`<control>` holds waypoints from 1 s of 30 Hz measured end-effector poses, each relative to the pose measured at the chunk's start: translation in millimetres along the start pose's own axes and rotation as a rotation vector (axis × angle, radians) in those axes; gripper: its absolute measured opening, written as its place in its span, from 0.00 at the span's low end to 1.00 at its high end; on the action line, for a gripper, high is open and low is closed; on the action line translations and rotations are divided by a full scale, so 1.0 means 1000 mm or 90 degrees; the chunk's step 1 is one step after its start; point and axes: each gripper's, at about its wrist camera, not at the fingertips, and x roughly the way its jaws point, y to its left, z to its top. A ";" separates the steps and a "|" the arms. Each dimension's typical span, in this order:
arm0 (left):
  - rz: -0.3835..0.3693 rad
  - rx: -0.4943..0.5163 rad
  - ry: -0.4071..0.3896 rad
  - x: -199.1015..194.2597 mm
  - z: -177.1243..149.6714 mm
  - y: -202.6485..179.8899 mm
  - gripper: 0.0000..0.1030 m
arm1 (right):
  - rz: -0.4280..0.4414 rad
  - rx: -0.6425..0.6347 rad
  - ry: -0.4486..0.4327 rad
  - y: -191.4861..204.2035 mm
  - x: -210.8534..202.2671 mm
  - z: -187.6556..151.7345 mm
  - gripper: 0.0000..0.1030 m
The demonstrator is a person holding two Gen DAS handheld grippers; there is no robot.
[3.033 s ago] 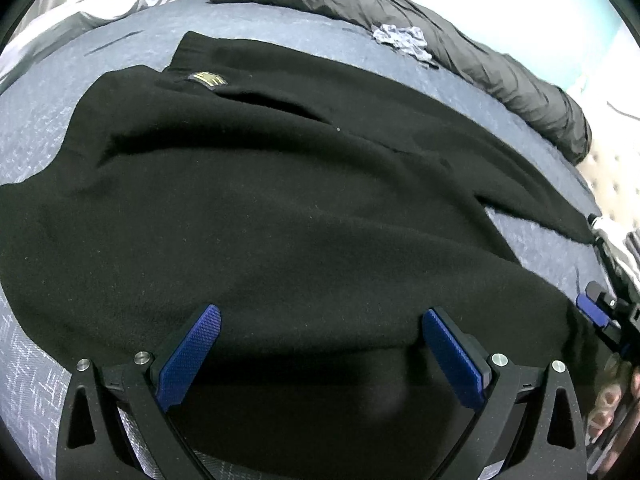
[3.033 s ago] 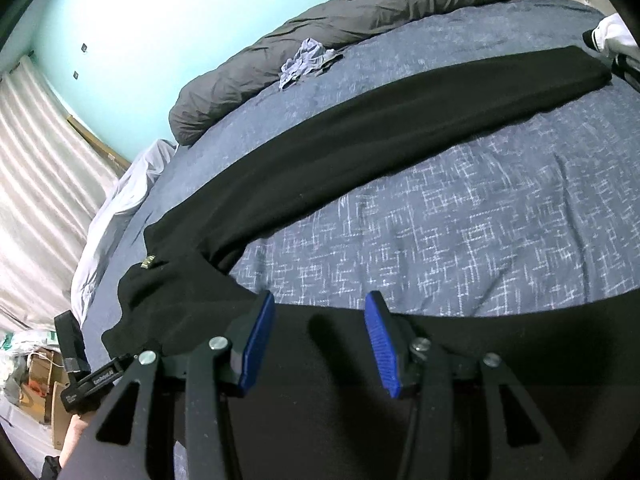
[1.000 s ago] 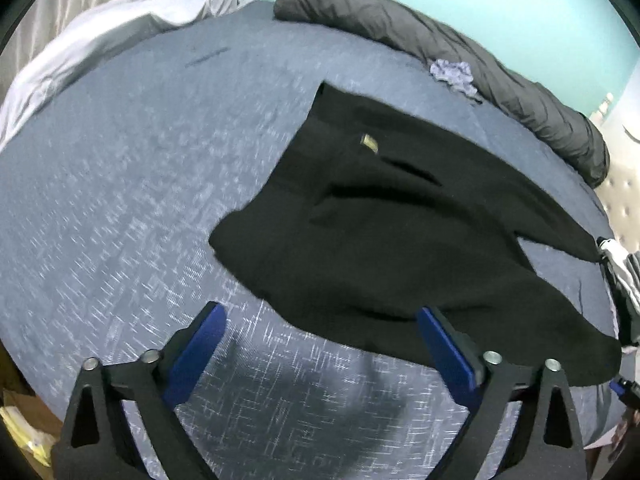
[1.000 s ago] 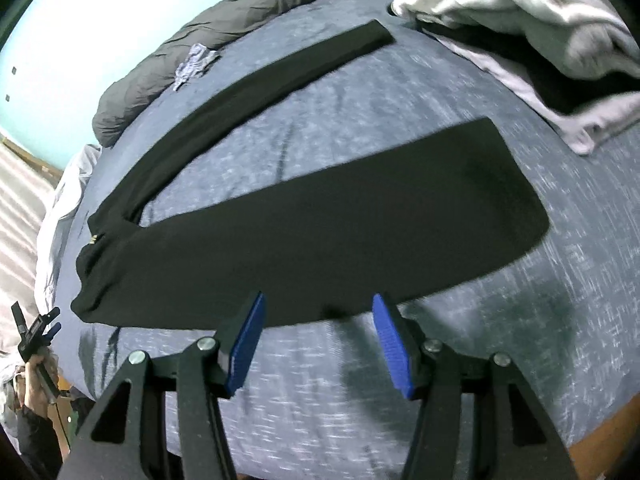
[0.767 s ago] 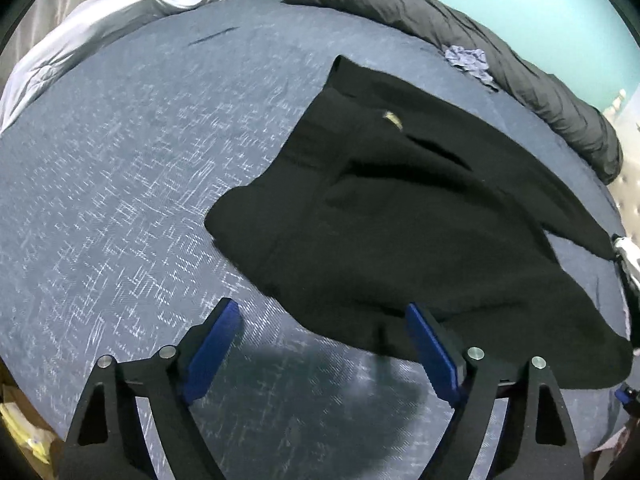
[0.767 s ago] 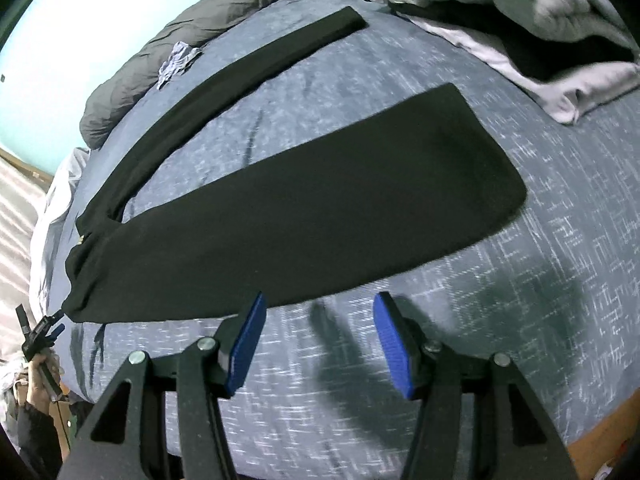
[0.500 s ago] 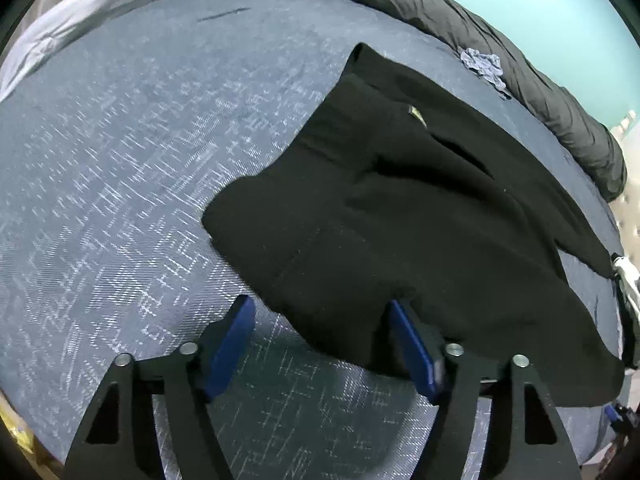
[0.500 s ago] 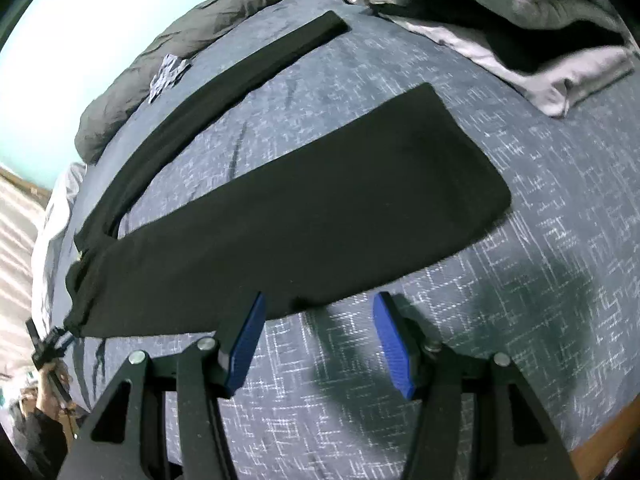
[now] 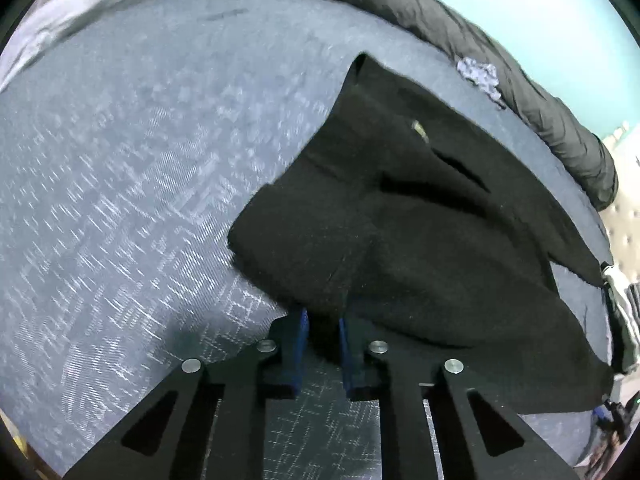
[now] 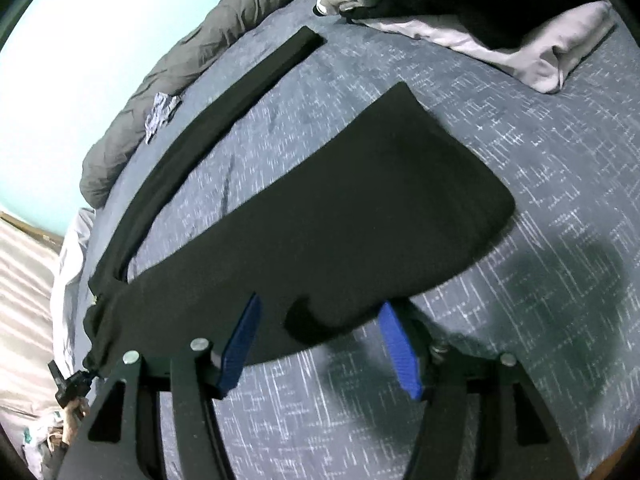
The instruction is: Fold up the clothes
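Observation:
Black trousers (image 9: 420, 220) lie spread on the blue patterned bed cover (image 9: 120, 200). My left gripper (image 9: 323, 314) is shut on the near edge of the trousers by the waist end, and the cloth puckers up from its blue pads. In the right wrist view the near trouser leg (image 10: 340, 208) lies flat and wide, while the far leg (image 10: 224, 108) stretches away as a narrow strip. My right gripper (image 10: 320, 306) stands open, its fingertips over the near leg's lower edge. The left gripper (image 10: 74, 384) shows small at the waist corner.
A rolled dark grey duvet (image 9: 480, 52) lines the far side, with a small crumpled blue-grey cloth (image 9: 480, 76) against it. A pile of grey, white and black clothes (image 10: 480, 8) sits past the leg ends. A light sheet (image 9: 100, 4) lies at the far left.
My left gripper came down to the trousers' near edge and went from open to shut on it. My right gripper stayed open and moved closer to the near leg's edge.

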 end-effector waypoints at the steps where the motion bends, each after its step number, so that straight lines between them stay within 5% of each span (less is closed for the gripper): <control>1: -0.001 0.003 -0.006 -0.004 0.000 -0.001 0.10 | -0.009 -0.010 -0.003 0.001 -0.001 0.001 0.24; 4: -0.005 0.012 -0.025 -0.017 0.001 -0.003 0.07 | -0.029 -0.038 -0.014 0.004 -0.006 0.002 0.04; 7: -0.023 0.006 -0.042 -0.035 0.000 0.001 0.06 | -0.017 -0.050 -0.030 0.005 -0.024 0.004 0.03; 13: -0.041 -0.001 -0.043 -0.054 -0.006 0.016 0.04 | -0.022 -0.071 -0.017 0.001 -0.033 -0.004 0.03; 26: -0.013 -0.014 0.019 -0.025 -0.028 0.027 0.08 | -0.093 -0.106 0.038 -0.009 -0.033 -0.022 0.04; 30: 0.011 -0.002 0.012 -0.041 -0.029 0.020 0.11 | -0.127 -0.136 0.031 0.003 -0.048 -0.020 0.16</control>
